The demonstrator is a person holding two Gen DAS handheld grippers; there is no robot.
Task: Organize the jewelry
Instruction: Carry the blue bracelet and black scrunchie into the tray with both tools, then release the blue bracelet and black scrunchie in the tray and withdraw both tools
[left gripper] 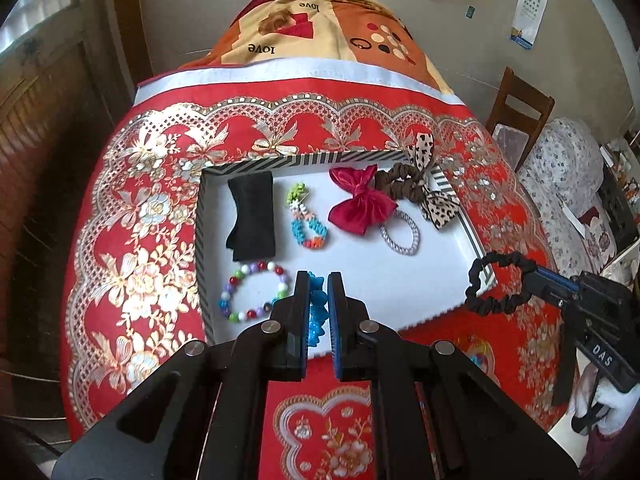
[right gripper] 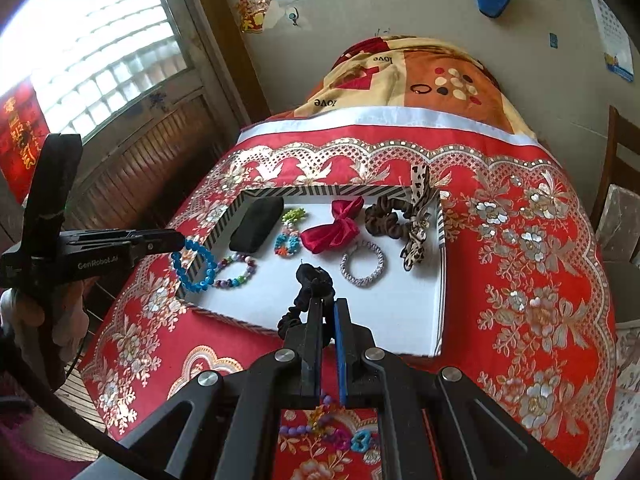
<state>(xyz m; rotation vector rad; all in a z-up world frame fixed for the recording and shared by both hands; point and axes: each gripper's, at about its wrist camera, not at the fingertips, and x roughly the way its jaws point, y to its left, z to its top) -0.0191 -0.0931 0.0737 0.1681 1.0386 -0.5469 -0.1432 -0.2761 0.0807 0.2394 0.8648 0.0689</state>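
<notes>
The blue bead bracelet (right gripper: 194,266) hangs pinched in the left tongs (left gripper: 318,280) over the near left corner of the striped tray (left gripper: 198,240), while the right tongs (right gripper: 329,305) pinch a black scrunchie (left gripper: 500,282) over its near right edge. Only the right wrist view shows the bracelet as a full ring, plus loose beaded pieces (right gripper: 320,430) on the red-clothed surface (right gripper: 520,280) beneath the tongs; only the left wrist view shows the scrunchie's whole loop.

A table under a red floral cloth (left gripper: 132,216) carries a striped-rimmed white tray (left gripper: 304,158) and loose beads (right gripper: 320,428).
</notes>
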